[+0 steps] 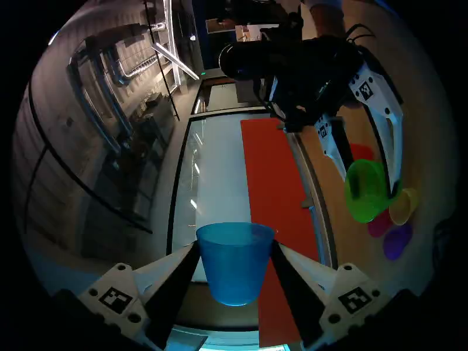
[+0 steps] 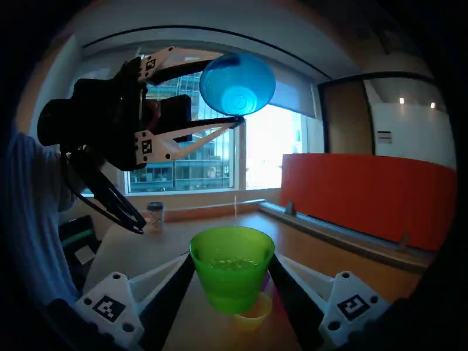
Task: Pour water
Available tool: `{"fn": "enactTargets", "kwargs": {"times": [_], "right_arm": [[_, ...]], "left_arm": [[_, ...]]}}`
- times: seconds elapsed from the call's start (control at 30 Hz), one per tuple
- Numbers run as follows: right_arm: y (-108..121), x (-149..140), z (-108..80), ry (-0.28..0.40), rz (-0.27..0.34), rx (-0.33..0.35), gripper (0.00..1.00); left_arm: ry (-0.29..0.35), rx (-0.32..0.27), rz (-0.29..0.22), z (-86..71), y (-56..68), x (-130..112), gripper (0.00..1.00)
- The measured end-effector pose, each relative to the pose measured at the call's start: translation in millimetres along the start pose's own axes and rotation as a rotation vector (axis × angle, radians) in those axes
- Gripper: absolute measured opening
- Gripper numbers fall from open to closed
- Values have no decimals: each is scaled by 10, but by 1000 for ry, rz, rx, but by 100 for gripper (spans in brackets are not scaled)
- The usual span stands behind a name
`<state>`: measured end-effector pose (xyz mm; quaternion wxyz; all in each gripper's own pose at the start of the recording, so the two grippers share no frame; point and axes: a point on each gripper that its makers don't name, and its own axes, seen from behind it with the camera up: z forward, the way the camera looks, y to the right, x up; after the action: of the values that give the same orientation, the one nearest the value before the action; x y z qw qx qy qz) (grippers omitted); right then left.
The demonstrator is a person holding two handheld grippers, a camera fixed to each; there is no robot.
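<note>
your left gripper (image 1: 235,258) is held high and tipped over, fingers clamped on both sides of the blue cup (image 1: 235,269). in the right gripper view, its open mouth angles down in front of the window (image 2: 193,169). your right gripper (image 2: 232,260) sits low and level above the wooden table (image 2: 327,260), fingers pressing the upright green cup (image 2: 232,281), which holds some bubbly water. a yellow cup (image 2: 254,317) sits just beneath it.
</note>
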<state>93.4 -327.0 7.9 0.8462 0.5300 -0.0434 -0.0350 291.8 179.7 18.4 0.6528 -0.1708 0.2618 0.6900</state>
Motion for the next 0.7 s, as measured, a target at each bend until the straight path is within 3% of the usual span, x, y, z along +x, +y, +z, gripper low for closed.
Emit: {"fn": "enactTargets", "kwargs": {"times": [0.47, 0.6, 0.7], "right_arm": [[-7, -9, 26, -1, 2, 1, 89], [-5, -5, 32, 0, 2, 0, 89], [-1, 8, 37, 1, 3, -2, 89]], "left_arm": [[3, 5, 8, -18, 45, 28, 86], [4, 10, 1, -2, -27, -2, 86], [1, 14, -31, 18, -86, -49, 86]]}}
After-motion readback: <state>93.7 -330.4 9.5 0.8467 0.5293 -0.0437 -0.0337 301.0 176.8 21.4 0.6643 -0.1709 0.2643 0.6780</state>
